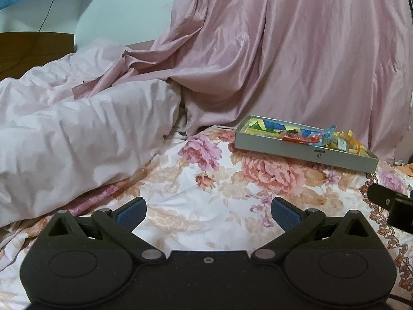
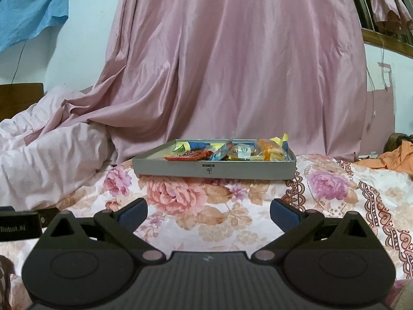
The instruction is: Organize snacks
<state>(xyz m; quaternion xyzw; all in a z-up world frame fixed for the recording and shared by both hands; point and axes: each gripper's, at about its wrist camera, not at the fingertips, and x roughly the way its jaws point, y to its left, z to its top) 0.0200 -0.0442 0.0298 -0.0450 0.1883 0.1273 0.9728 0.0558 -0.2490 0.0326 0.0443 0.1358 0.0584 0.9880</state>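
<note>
1. Left gripper: jaws spread wide, holding nothing.
2. Right gripper: likewise released.
3. Grey tray of snack packets, seemingly wrapped sweets, sits ahead of the right jaws, on the floral bedsheet.

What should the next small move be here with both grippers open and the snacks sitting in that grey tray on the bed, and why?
Probably ease the right gripper forward toward the grey tray. It sits straight ahead of that gripper, while the left gripper sees it off to its right. Both are open and hold nothing, and the snack packets are piled unevenly toward the tray's right end.
</note>
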